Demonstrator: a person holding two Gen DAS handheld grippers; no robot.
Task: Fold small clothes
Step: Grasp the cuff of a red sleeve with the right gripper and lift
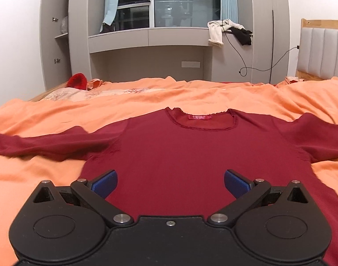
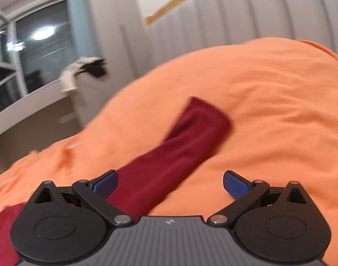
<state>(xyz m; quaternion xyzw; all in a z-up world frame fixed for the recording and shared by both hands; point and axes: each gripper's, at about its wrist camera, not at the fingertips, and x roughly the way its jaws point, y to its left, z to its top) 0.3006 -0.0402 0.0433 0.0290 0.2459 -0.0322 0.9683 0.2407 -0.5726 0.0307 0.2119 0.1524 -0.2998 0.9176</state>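
Observation:
A dark red long-sleeved top lies flat and face up on the orange bedcover, neckline and label at the far end, both sleeves spread out sideways. My left gripper hovers open over the lower body of the top, blue pads wide apart with nothing between them. In the right wrist view, one sleeve of the top runs diagonally up and right across the bedcover, its cuff at the far end. My right gripper is open above the sleeve's near part; the view is motion-blurred.
A grey window bench with white and black clothes and a dangling cable stands beyond the bed. A padded headboard is at the right. A red item lies at the bed's far left corner.

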